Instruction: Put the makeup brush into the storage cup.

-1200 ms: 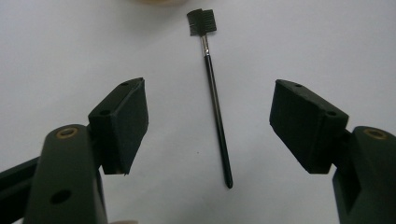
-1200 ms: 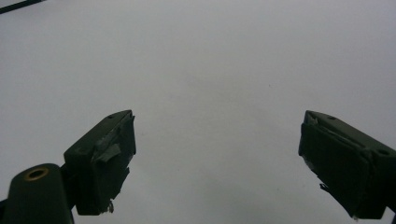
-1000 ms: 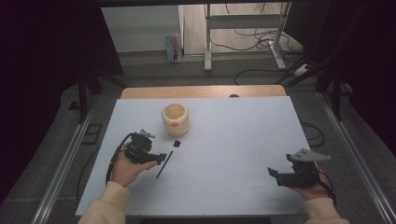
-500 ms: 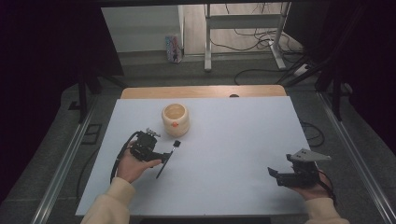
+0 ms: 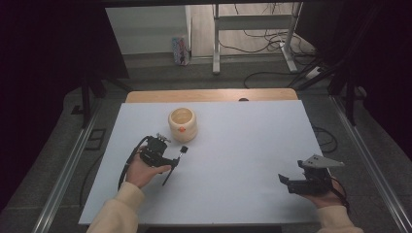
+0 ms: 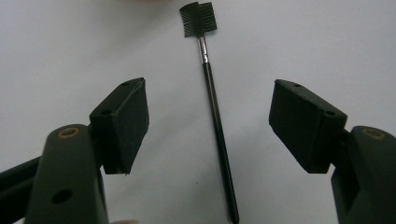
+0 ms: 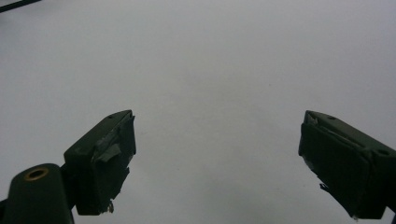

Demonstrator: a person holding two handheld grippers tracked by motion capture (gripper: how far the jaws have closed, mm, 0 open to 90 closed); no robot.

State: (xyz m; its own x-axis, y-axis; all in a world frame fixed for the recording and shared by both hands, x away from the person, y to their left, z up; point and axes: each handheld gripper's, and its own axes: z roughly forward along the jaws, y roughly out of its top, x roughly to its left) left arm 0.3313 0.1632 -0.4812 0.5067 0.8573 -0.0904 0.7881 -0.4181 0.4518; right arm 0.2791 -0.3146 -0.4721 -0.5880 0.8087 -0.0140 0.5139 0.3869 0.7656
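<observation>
On the tabletop (image 5: 233, 145), left of centre, a thin black brush (image 6: 212, 107) lies flat between the left gripper (image 6: 208, 123) fingers, released and straddling its handle for pickup. Near right, the right gripper (image 7: 217, 158) waits, fingers spread, empty.

Dim room; grey floor (image 5: 145, 68), cables (image 5: 272, 36), metal table legs (image 5: 216, 39) behind.
</observation>
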